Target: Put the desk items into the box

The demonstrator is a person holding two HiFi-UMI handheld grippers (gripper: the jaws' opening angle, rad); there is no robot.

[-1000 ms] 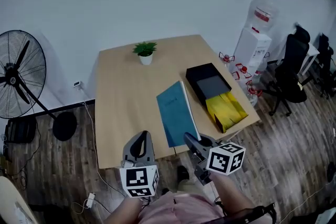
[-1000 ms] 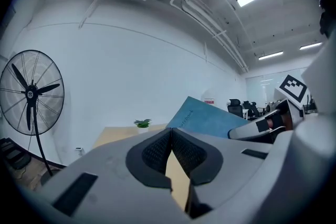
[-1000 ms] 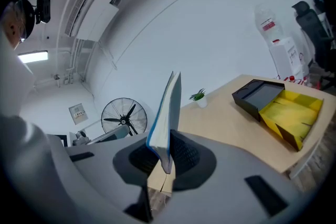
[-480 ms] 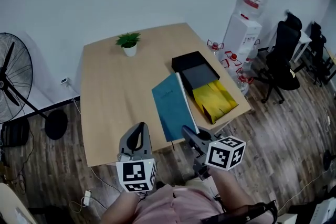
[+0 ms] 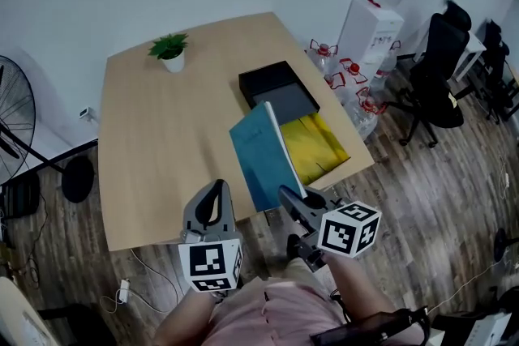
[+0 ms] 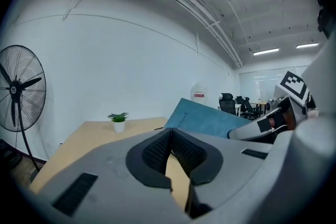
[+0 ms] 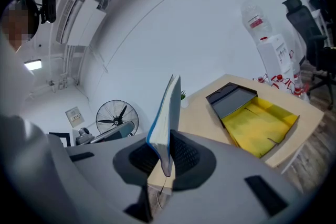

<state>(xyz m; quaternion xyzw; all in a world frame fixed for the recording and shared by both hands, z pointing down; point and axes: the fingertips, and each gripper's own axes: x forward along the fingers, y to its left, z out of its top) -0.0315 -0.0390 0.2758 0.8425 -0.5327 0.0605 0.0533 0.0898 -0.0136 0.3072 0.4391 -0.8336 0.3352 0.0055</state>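
My right gripper [image 5: 290, 202] is shut on the near edge of a blue notebook [image 5: 263, 154], which it holds tilted above the table's front right part. In the right gripper view the notebook [image 7: 165, 113] stands on edge between the pads. The box [image 5: 318, 143], black outside with a yellow lining, lies open on the table's right side, its dark lid part [image 5: 276, 87] behind it. The notebook's far edge overlaps the box's left side. At the table's front edge, left of the notebook, my left gripper [image 5: 213, 207] is shut with nothing in it [image 6: 170, 152].
A small potted plant [image 5: 170, 51] stands at the far left of the wooden table [image 5: 162, 142]. A water dispenser [image 5: 369, 8] with spare bottles and office chairs [image 5: 442, 69] stand to the right. A floor fan [image 5: 12, 117] is at the left.
The notebook, which lay flat on the table, has come up off it in my right gripper and tilted toward the box. The left gripper has stayed where it was.
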